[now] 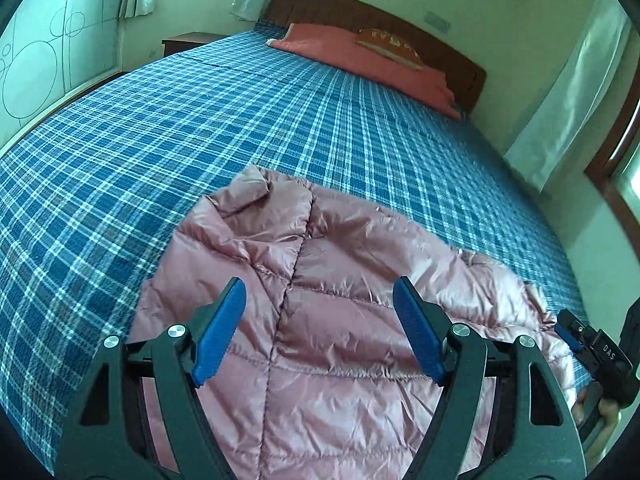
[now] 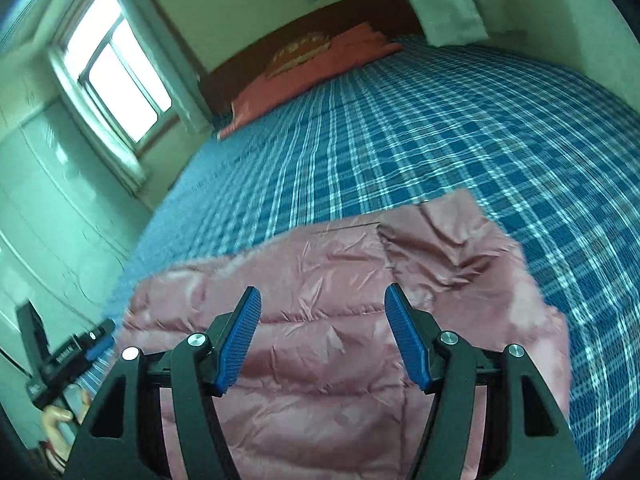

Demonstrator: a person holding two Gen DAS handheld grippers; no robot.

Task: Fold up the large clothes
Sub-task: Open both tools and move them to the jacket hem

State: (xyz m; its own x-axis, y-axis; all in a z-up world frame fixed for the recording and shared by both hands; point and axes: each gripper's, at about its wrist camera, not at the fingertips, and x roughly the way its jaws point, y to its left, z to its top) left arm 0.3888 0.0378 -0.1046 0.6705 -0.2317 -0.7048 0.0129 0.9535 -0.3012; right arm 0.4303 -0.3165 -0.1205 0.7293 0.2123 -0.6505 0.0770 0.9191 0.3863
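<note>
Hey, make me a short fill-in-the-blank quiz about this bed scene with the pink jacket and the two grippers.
1. The pink puffer jacket lies on a blue ____ bedsheet.
2. The left gripper has its jaws ____, with nothing pinched between them.
3. The pads of the right gripper are coloured ____.
4. The red pillow lies against the wooden ____.

Missing words: plaid; open; blue; headboard

Pink puffer jkt [image 1: 344,320] flat on bed

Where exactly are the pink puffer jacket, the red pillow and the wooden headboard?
Pink puffer jacket [image 1: 340,320]: left wrist view, quilted front panel beside the zip seam.
Red pillow [image 1: 384,68]: left wrist view, its plain top surface.
Wooden headboard [image 2: 360,12]: right wrist view, its dark upper board.
</note>
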